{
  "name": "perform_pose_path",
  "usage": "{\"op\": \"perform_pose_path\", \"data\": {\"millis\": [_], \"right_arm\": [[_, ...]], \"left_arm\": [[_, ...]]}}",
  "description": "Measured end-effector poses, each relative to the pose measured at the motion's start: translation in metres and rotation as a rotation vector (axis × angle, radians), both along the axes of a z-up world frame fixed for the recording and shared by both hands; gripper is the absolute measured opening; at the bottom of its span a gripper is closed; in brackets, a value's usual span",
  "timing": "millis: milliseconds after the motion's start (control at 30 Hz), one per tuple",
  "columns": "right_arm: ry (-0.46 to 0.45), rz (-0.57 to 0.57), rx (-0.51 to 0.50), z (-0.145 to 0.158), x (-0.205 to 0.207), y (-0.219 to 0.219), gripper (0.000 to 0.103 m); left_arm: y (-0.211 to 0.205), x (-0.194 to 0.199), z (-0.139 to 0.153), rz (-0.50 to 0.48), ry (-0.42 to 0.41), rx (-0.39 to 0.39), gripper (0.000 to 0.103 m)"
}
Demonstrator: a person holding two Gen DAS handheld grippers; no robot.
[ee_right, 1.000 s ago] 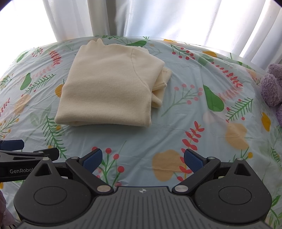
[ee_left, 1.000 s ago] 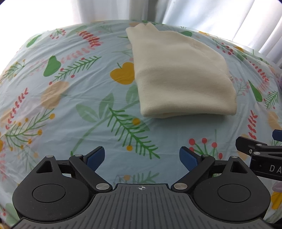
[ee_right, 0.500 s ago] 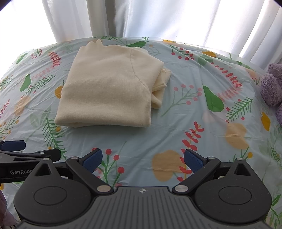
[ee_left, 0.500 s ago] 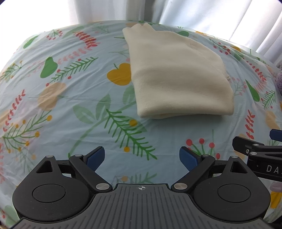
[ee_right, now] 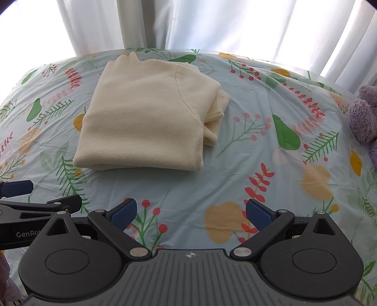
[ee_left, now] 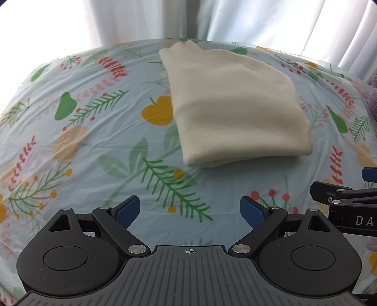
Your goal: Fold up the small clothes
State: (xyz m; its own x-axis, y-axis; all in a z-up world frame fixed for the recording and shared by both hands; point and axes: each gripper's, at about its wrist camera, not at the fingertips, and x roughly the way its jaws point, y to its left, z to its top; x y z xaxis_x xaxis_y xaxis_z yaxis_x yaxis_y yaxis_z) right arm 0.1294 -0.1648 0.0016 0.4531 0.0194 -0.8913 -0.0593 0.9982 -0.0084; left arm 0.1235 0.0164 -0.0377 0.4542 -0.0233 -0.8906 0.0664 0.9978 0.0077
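Garment: a cream knit sweater (ee_left: 235, 106) lies folded into a thick rectangle on the tablecloth (ee_left: 94, 141), toward the far side of the table, near the curtains (ee_left: 259, 21).
Garment edges: in the right wrist view the sweater (ee_right: 146, 120) shows a rounded fold along its near edge, and looser folded layers stick out at its right side.
Left gripper: the left gripper (ee_left: 189, 210) has its blue-padded fingers spread wide with nothing between them; it is over bare cloth, short of the sweater's near edge and clear of it.
Sweater relative to left gripper: ahead and slightly to the right, apart from the fingertips.
Right gripper: the right gripper (ee_right: 190, 211) is likewise spread wide and holding nothing, over the printed cloth.
Sweater relative to right gripper: ahead and to the left, not touching.
Grippers together: side by side, each visible at the edge of the other's view.
Other: a purple plush toy (ee_right: 364, 117) sits at the table's right edge, well apart from the sweater.
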Motion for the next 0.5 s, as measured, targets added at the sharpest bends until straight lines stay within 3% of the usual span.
{"op": "perform_pose_path", "data": {"millis": [500], "right_arm": [[0.003, 0.003, -0.015, -0.0016, 0.0043, 0.0019, 0.099]], "left_arm": [[0.0004, 0.0036, -0.0045, 0.010, 0.033, 0.005, 0.095]]}}
